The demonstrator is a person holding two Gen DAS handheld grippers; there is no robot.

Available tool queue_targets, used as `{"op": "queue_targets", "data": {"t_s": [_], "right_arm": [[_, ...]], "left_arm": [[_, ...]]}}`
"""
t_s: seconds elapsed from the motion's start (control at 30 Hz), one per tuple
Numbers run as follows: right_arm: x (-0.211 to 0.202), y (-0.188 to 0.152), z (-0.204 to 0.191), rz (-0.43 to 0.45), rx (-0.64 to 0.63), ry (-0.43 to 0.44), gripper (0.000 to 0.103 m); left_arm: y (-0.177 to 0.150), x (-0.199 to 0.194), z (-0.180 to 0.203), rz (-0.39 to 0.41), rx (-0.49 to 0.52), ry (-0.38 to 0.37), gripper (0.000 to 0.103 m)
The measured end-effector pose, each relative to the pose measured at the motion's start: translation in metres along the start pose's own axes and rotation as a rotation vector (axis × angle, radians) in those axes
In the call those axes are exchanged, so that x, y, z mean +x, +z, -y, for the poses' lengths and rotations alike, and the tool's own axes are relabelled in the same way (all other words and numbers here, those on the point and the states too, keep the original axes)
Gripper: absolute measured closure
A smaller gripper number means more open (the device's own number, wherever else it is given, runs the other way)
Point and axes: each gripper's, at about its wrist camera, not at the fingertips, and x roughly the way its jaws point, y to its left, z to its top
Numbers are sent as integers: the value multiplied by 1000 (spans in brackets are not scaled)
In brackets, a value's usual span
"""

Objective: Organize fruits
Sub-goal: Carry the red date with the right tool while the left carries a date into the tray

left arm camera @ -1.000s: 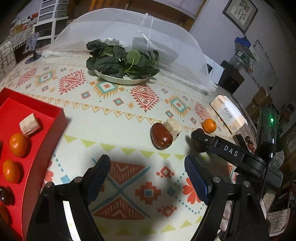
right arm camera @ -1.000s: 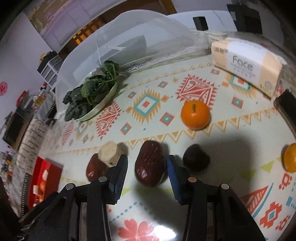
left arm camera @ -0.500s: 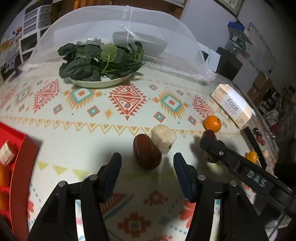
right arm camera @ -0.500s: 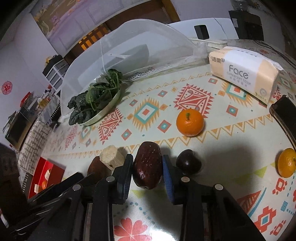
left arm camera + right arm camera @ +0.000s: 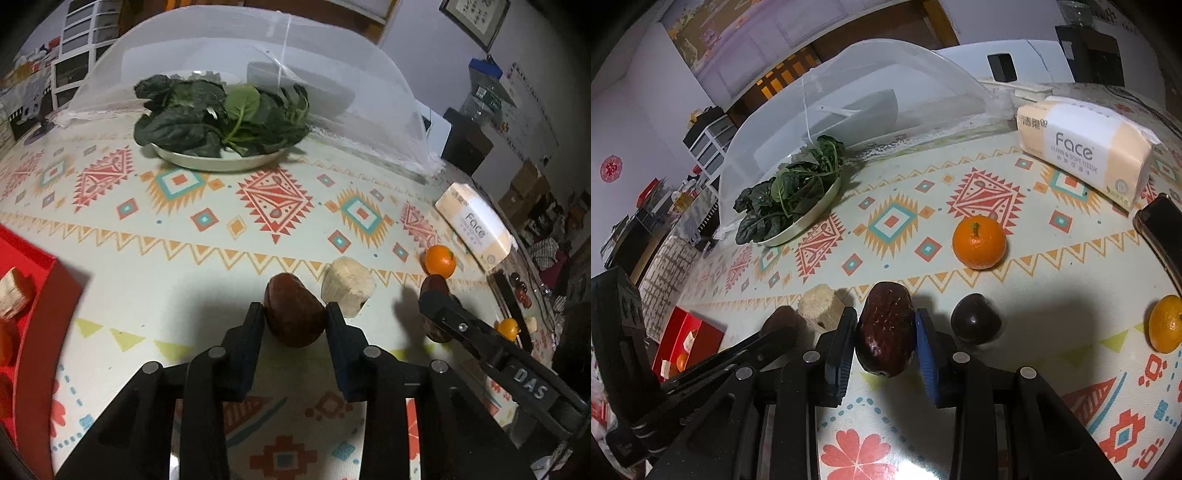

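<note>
Two hand-held grippers work side by side over a patterned worktop [image 5: 207, 236]. The left hand-held gripper [image 5: 294, 318] pinches a brown date [image 5: 293, 315] between its dark pads, close to the worktop's near edge; a pale cut chunk [image 5: 347, 286] lies just beside it, touching or nearly so. The right hand-held gripper [image 5: 885, 328] clamps a second, wrinkled dark-red date [image 5: 885, 328], with a small dark round fruit [image 5: 976, 323] just to its right. One mandarin [image 5: 979, 242] sits farther in, toward a tissue pack [image 5: 1084, 149] near the right edge; another mandarin [image 5: 1165, 328] lies by the right edge. At the left edge, a red tray [image 5: 40, 295] holds a pale chunk and orange fruit. A plate of leafy greens [image 5: 221, 122] stands toward the far edge, in front of a mesh food cover [image 5: 332, 74].
</note>
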Motion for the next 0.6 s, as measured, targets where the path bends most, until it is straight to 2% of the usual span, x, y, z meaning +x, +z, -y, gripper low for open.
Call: {"op": "queue_targets", "data": {"t_s": [0.17, 0.3, 0.47, 0.6], "right_arm": [[-2, -2, -7, 13, -27, 7, 69], [-5, -5, -16, 24, -56, 26, 69], [-15, -9, -38, 46, -97, 37, 69], [-26, -15, -68, 32, -129, 96, 69]], "left_arm": [[-3, -31, -6, 56, -19, -19, 70], [-7, -63, -26, 105, -75, -44, 70], [-17, -111, -69, 178, -165, -46, 71], [-25, -152, -117, 247, -239, -9, 71]]}}
